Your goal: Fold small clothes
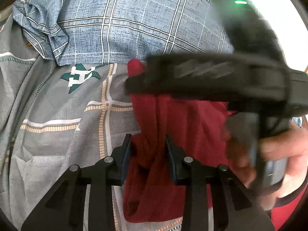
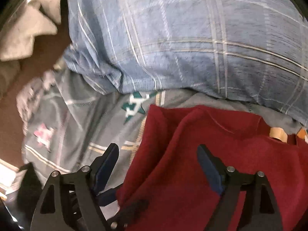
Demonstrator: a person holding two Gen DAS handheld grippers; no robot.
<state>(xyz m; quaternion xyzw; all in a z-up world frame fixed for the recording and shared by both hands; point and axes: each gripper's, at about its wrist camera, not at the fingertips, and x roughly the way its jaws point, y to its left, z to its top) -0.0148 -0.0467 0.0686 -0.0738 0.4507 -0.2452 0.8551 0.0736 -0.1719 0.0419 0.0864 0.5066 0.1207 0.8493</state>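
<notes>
Black fingers of the left hand-held gripper (image 1: 148,150) fill the bottom of the left wrist view, standing narrowly apart with a fold of the red garment (image 1: 184,127) bunched between them; the cloth fills the gap, but whether the pads press it I cannot tell. That garment lies crumpled on a grey patterned bedsheet (image 1: 57,115), its left edge running down beside a striped band of the sheet, with bare sheet open to the left of it. Beyond its far edge a blue checked pillow (image 1: 119,23) closes off that side, and one pillow corner is bunched up at the far left. Across the same view the right hand-held gripper (image 2: 157,157) reaches in as a blurred black bar over the top of the red cloth, carried by a hand (image 1: 284,154) at the right edge. In the right wrist view its jaws are spread wide and released, hanging over the garment's left edge: the left finger is over grey sheet and the right finger over red cloth, neither pad pressing anything. A tan label (image 2: 277,134) shows on the garment near the pillow. Left of the bed a brown floor (image 2: 11,130) shows.
</notes>
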